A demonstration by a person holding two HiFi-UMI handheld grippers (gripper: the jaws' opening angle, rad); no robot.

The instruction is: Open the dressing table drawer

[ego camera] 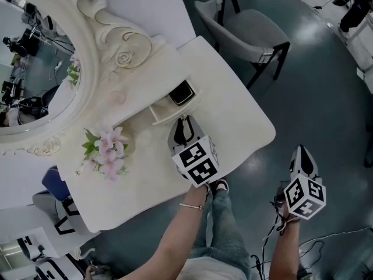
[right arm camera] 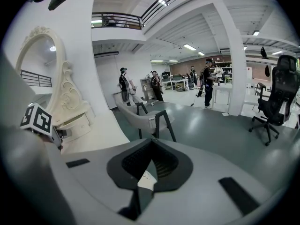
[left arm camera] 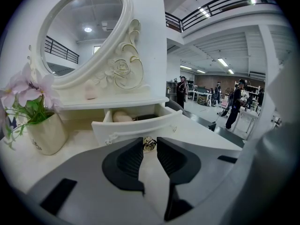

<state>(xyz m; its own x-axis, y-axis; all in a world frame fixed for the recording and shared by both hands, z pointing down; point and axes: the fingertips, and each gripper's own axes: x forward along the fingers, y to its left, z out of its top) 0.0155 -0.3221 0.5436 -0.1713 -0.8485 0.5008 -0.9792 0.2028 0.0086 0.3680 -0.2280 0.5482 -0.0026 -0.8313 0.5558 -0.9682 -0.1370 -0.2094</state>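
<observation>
- Drawer of the white dressing table: centre of head view, just above the middle, under the mirror shelf. It stands partly pulled out, top open.
- Inside: a dark flat rectangular item shows in head view. Left gripper view also shows a pale rounded item at the drawer's left end. Can't tell what either is.
- Knob: small, metal, mid drawer front, centre of left gripper view.
- L gripper: clenched on the knob, jaw tips pinching it from both sides, only a narrow gap between the pads.
- R gripper: jaws pressed together, nothing in them. Lower right of head view, over grey floor, well apart from the table.
- Judgement: task looks mostly done; drawer is open enough to see contents.
- Risk 1: knob is tiny & only the tips hold it, so an off-axis pull could let it slip out.
- Risk 2: a skewed pull may jam the drawer in its slot; pulling too far may bring it right out & spill the contents.
- Risk 3: flower pot, left of drawer on tabletop, could get knocked if the L arm swings left.
- Around: oval mirror upper left; grey chair top centre-right.
- Writing: no brand readable. Marker cubes show b/w square patterns, no letters. Dark print on the pot in left gripper view is too small to read.
</observation>
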